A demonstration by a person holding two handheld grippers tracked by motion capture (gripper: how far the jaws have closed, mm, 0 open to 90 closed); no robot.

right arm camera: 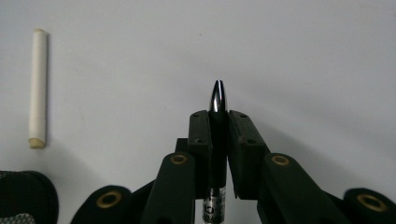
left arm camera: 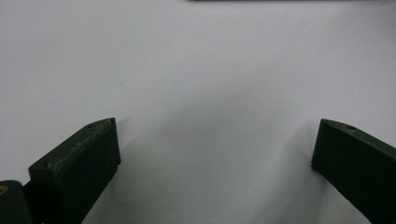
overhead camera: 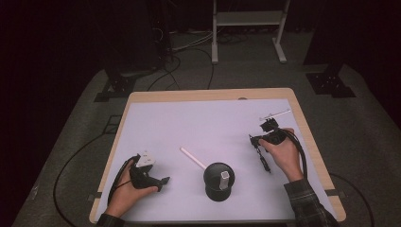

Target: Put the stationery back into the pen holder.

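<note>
Pen (right arm camera: 218, 100) clamped lengthwise in the right tool (right arm camera: 218, 116), its tip jutting past the pads, so we can carry it above the white worktop (overhead camera: 213, 123) toward the black holder (overhead camera: 219, 181). Left tool (left arm camera: 215, 140) rests wide and empty beside it.

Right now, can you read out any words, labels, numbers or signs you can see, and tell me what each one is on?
Pen clamped in the right tool: white print on its barrel near the bottom of the right gripper view, possibly a "C", too small and cut off to read.
White stick: no text.
Black mesh holder: no legible text.
White table cover: no text.
</note>
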